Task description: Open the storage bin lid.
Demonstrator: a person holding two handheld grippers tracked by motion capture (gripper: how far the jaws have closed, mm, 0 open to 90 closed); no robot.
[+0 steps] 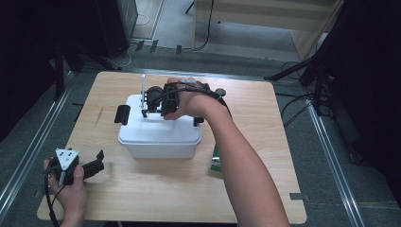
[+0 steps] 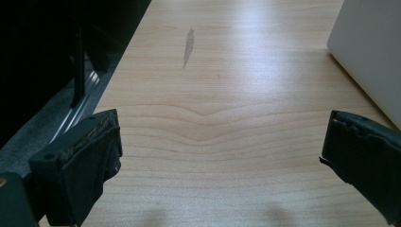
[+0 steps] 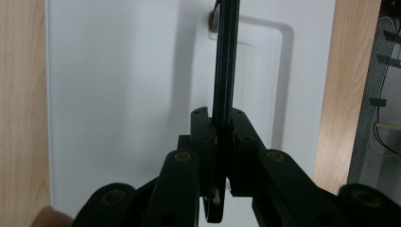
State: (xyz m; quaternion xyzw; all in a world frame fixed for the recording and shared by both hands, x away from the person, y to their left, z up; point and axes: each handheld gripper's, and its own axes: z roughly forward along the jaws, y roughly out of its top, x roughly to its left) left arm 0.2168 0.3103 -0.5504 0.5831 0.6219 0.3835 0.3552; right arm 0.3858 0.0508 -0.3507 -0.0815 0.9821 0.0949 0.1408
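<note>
Pinched tight, your right gripper (image 3: 222, 137) clamps the black carry handle (image 3: 224, 61) of the white storage box (image 1: 158, 135), which stands mid-table. That handle stands raised on edge, its long axis running away from the jaws along the lid toward its hinge. Your left gripper (image 2: 220, 156) rests spread wide with nothing between its pads, near the wooden table's (image 1: 156, 189) front-left corner, well apart from the box. A black latch (image 1: 122, 114) sticks out at the box's left end, and a green item (image 1: 216, 162) lies just right of it.

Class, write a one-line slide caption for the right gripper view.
Right gripper shut on the thin black handle above the white box lid.
</note>
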